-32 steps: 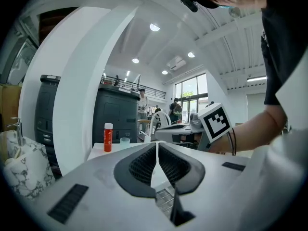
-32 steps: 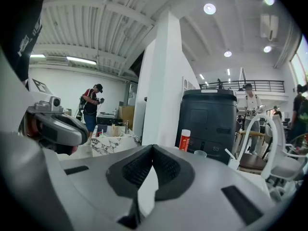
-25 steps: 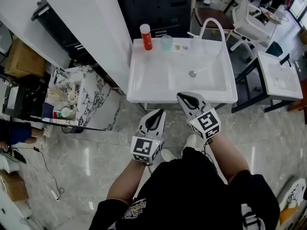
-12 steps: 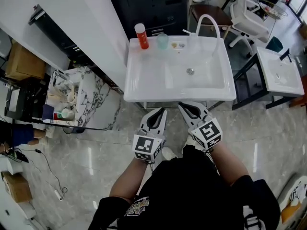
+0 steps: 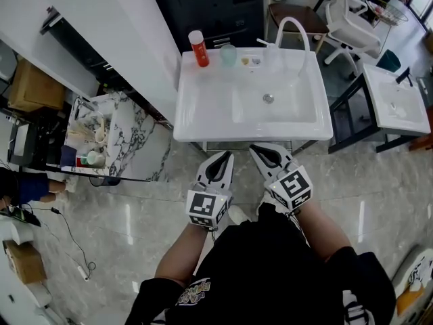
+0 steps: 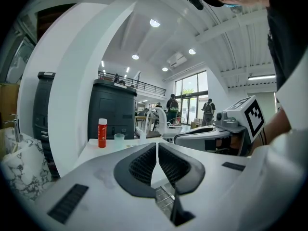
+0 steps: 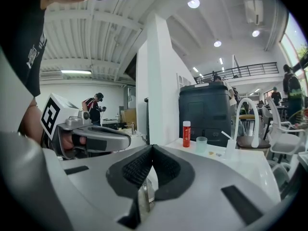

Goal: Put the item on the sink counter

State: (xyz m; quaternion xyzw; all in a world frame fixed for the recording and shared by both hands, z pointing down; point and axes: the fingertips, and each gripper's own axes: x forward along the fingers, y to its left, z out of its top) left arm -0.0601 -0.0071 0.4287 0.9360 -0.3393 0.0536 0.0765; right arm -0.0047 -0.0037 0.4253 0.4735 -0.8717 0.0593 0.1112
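Note:
A white sink counter (image 5: 203, 107) stands in front of me, its basin (image 5: 270, 103) to the right. On its back edge are a red bottle (image 5: 198, 49) (image 6: 102, 133) (image 7: 186, 134), a translucent cup (image 5: 229, 54) (image 7: 201, 144) and a white curved faucet (image 5: 292, 29). My left gripper (image 5: 223, 157) (image 6: 157, 147) is shut and holds nothing, just short of the counter's front edge. My right gripper (image 5: 261, 149) (image 7: 152, 149) is beside it, also shut with nothing between its pads.
A white pillar (image 5: 128, 39) and a marble-patterned shelf (image 5: 128, 137) with small items stand at the left. A dark cabinet (image 5: 210, 5) is behind the sink. A second sink (image 5: 396, 107) and a white chair (image 5: 355, 26) are at the right. People stand far off.
My right gripper has drawn back a little from the sink's front edge toward my body. The left gripper has stayed put.

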